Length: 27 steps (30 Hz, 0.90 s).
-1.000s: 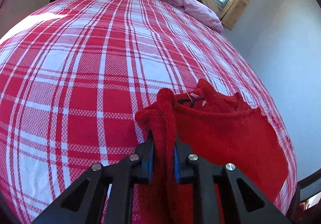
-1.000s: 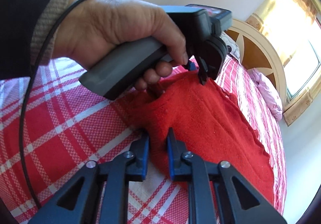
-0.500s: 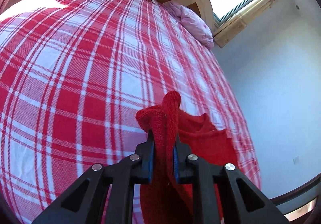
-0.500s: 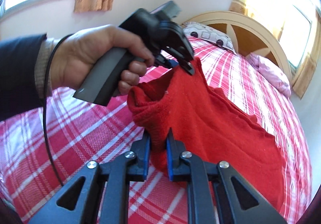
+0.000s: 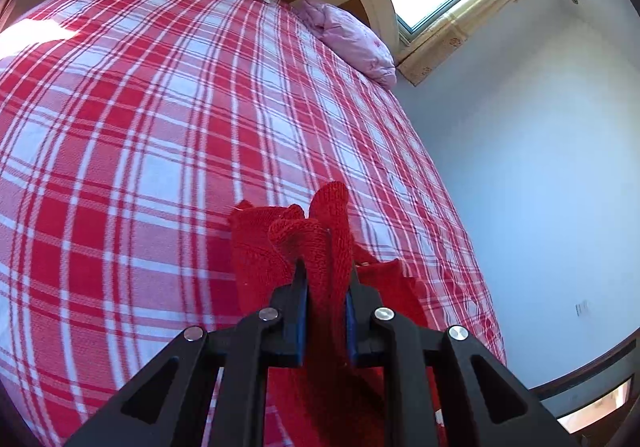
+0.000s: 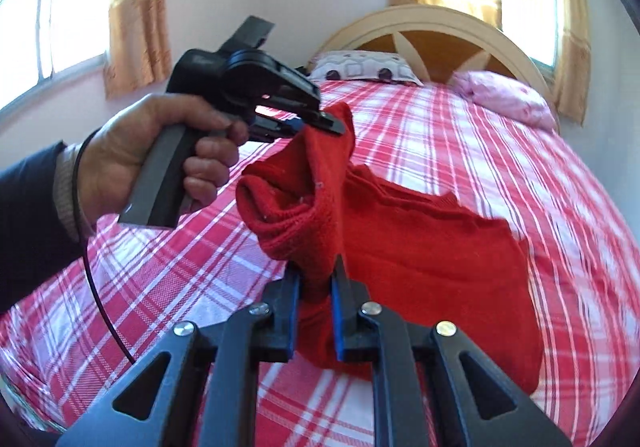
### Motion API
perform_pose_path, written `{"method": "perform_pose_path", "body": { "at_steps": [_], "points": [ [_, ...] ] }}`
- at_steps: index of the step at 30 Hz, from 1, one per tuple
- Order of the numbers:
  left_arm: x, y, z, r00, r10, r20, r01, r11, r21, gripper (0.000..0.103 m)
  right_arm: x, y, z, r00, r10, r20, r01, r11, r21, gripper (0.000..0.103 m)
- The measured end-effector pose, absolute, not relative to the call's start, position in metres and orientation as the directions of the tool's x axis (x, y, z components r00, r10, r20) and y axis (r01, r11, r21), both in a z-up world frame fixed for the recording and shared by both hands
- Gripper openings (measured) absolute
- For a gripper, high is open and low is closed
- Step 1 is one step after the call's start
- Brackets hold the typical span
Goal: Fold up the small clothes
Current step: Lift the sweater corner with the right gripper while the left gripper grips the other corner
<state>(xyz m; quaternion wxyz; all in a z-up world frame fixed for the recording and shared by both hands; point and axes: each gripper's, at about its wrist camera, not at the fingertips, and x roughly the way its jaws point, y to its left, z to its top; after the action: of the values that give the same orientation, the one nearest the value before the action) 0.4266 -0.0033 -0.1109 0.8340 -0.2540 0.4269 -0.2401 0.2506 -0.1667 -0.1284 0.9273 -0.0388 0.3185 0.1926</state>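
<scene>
The right gripper (image 6: 316,287) is pinching a bunched edge of the red knitted sweater (image 6: 432,247), and the left gripper (image 5: 326,287) is clamped on another fold of it. A second ago that side of the garment lay low on the plaid bed (image 5: 160,127); now both grippers have lifted it clear and swung it across, so the near part hangs bunched between them while the rest still rests on the bed. The left hand (image 6: 160,151) rides higher than before. This looks like a fold being carried over, not yet laid down.
</scene>
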Motion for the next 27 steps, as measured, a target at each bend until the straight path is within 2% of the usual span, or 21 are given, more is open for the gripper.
{"method": "perform_pose_path", "body": {
  "at_steps": [9, 18, 27],
  "points": [
    [0.432, -0.071, -0.106, 0.473, -0.638, -0.607, 0.242, 0.757, -0.607, 0.015, 0.246, -0.226, -0.135, 0.727, 0.352, -0.589, -0.284, 0.936, 0.209, 0.016],
    [0.442, -0.125, -0.118, 0.418, -0.645, -0.64, 0.269, 0.761, -0.59, 0.015, 0.24, -0.274, -0.149, 0.736, 0.336, -0.588, -0.183, 0.935, 0.305, 0.015],
    [0.445, -0.183, -0.145, 0.36, -0.609, -0.706, 0.308, 0.792, -0.526, 0.015, 0.235, -0.314, -0.175, 0.717, 0.35, -0.603, -0.068, 0.896, 0.44, 0.015]
  ]
}}
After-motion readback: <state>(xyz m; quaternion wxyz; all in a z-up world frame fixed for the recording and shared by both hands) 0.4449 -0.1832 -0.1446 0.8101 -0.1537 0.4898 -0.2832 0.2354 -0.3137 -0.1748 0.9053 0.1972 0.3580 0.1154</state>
